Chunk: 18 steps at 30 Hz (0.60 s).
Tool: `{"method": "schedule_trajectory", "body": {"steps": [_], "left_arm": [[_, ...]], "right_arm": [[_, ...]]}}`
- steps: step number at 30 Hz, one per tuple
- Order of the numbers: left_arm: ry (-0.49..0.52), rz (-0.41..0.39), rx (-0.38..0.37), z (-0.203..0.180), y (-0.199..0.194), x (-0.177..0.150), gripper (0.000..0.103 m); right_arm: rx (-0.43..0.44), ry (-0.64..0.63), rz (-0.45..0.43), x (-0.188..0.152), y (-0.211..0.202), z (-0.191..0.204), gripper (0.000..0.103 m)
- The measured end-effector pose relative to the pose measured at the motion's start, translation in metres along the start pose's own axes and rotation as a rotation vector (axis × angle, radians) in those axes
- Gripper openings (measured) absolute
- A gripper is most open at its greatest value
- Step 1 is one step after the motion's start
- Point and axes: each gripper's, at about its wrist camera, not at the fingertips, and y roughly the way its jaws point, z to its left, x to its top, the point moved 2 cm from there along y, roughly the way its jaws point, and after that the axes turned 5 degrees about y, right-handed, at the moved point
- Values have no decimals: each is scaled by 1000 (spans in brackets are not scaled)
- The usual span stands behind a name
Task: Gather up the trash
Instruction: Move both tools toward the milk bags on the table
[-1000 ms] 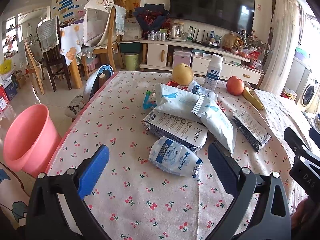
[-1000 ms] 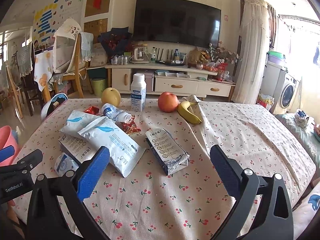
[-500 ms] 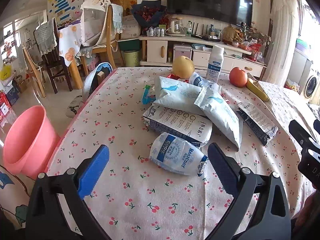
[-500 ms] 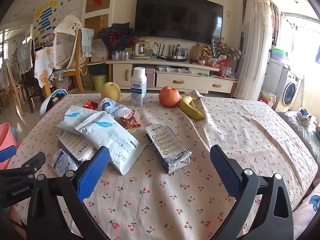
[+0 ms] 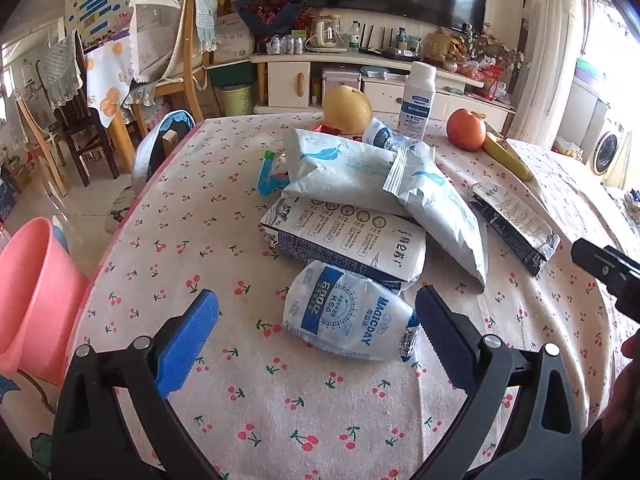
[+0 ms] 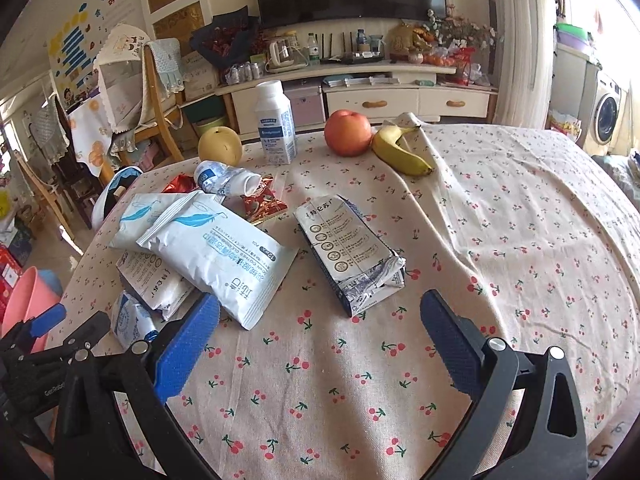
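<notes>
While the pink bin (image 5: 28, 292) waits off the table's left edge, the left gripper (image 5: 316, 320) hangs spread wide, empty, with the crumpled pouch (image 5: 350, 314) directly ahead between its fingers. Its long axis runs roughly across the gap, so the fingers would close on its ends. Further right, the right gripper (image 6: 320, 320) is equally spread and empty, the flattened carton (image 6: 350, 252) just ahead, lengthwise. Left looks nearer, though fisheye distortion blurs depth.
</notes>
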Motion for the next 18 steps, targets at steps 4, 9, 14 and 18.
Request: {"method": "schedule_trajectory", "body": {"steps": [4, 9, 14, 18], "left_arm": [[-24, 21, -19, 5, 11, 2, 99], [3, 72, -38, -1, 25, -6, 99], [-73, 107, -57, 4, 36, -14, 99], [-73, 137, -65, -1, 46, -16, 99]], "right_arm": [[-46, -10, 14, 6, 9, -9, 99], [-58, 17, 44, 17, 25, -33, 99], [-27, -12, 93, 24, 43, -38, 99], [-4, -40, 132, 25, 59, -32, 99]]}}
